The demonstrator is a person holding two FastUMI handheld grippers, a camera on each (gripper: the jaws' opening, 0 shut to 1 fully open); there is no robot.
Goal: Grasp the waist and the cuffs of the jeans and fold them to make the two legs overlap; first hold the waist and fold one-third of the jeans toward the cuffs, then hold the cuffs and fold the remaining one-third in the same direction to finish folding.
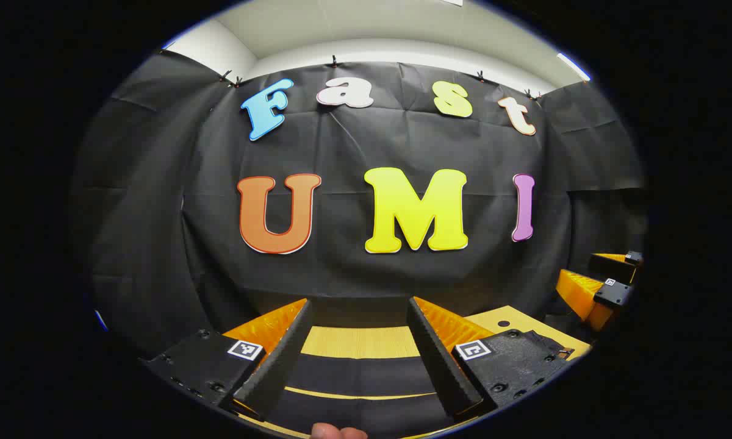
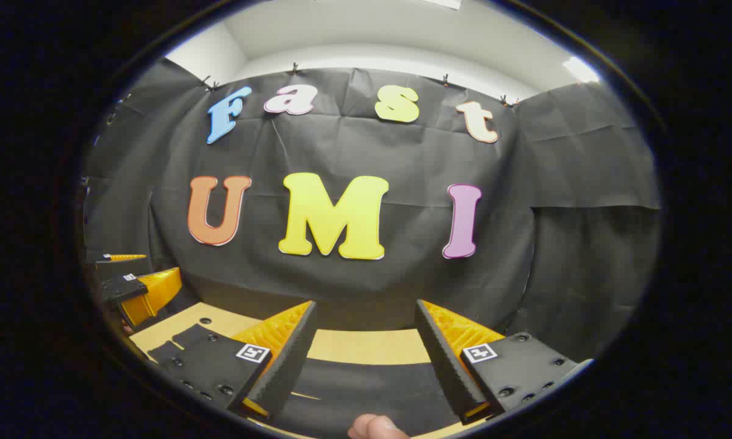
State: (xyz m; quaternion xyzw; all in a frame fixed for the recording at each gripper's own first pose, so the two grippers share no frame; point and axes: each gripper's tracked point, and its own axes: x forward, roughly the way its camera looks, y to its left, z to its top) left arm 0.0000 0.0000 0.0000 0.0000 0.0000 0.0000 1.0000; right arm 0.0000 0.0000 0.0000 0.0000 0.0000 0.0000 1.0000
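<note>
Dark jeans (image 1: 360,378) lie flat on the tan table (image 1: 360,341), with a thin yellow seam line across the cloth. My left gripper (image 1: 360,303) is open, its fingers spread over the jeans with nothing between them. In the right gripper view the same dark jeans (image 2: 366,384) lie under my right gripper (image 2: 366,303), which is also open and holds nothing. The right gripper (image 1: 604,283) shows at the far right of the left gripper view, and the left gripper (image 2: 131,277) at the far left of the right gripper view. I cannot tell whether any finger touches the cloth.
The table (image 2: 366,346) ends close to the black cloth wall (image 1: 366,268) behind it. A small round hole (image 1: 504,323) marks the tabletop. A fingertip (image 1: 338,431) of the holding hand shows at the bottom edge, as does a thumb (image 2: 375,427).
</note>
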